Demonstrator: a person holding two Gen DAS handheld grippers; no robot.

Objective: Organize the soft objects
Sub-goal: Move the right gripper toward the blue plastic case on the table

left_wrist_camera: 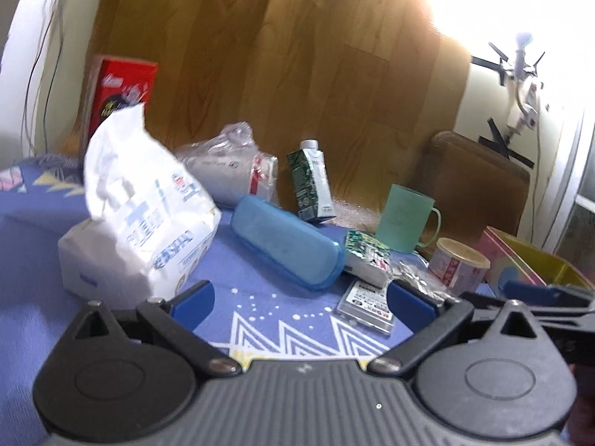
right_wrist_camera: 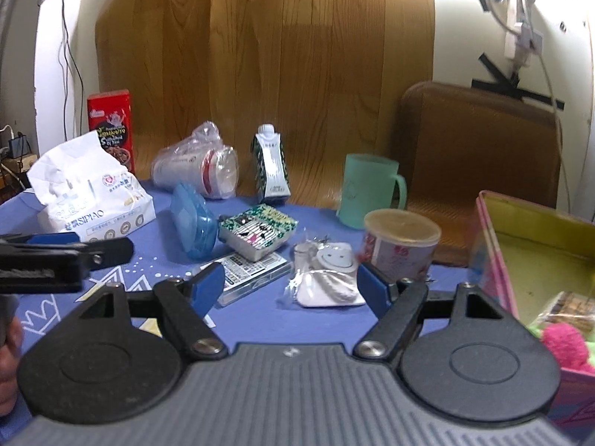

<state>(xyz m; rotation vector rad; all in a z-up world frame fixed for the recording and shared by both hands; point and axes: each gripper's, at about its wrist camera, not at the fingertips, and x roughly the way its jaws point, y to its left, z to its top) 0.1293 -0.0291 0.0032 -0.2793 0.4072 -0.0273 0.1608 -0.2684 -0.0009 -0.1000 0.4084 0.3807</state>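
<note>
A white soft tissue pack lies on the blue cloth at the left; it also shows in the right wrist view. My left gripper is open and empty, just right of the pack. My right gripper is open and empty over a small white pouch in clear wrap. A small patterned tissue packet lies beside a blue case. A pink and yellow box at the right holds a pink fluffy thing and a wrapped item.
On the cloth stand a green milk carton, a teal mug, a lidded cup, bagged cups, a red snack box and a flat card pack. A wooden board stands behind.
</note>
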